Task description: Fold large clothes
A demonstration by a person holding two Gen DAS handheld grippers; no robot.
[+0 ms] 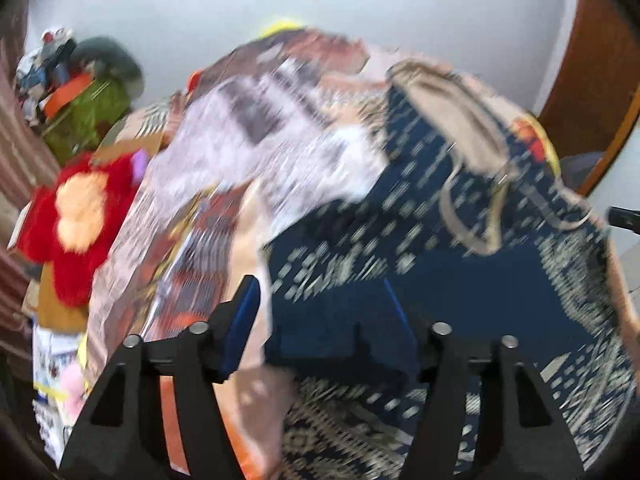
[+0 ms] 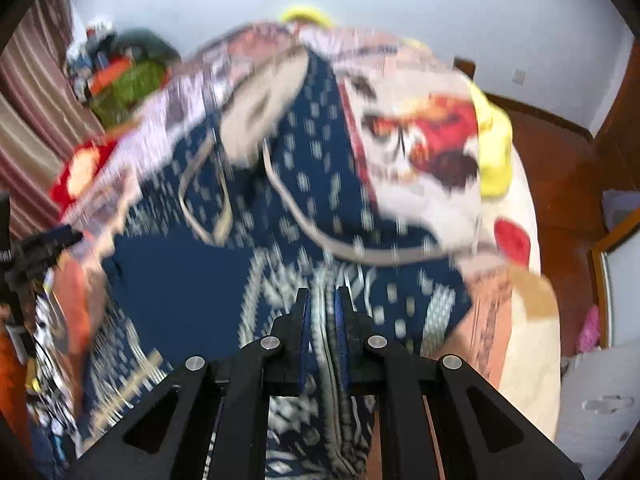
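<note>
A large navy garment (image 1: 460, 280) with a cream pattern, a beige collar and long beige straps lies spread on a bed. It also shows in the right wrist view (image 2: 224, 272). My left gripper (image 1: 320, 292) is open, its jaws wide apart over the garment's near edge, holding nothing. My right gripper (image 2: 322, 300) is shut on a bunched fold of the garment between its blue pads (image 2: 342, 320). Both views are motion-blurred.
Patterned bedsheets (image 1: 224, 184) and a printed cover (image 2: 432, 148) lie under the garment. A red plush flower (image 1: 80, 216) and a pile of clutter (image 1: 88, 96) sit at the left. A yellow pillow (image 2: 496, 148) is at the right, with wooden furniture (image 2: 560, 184) beyond.
</note>
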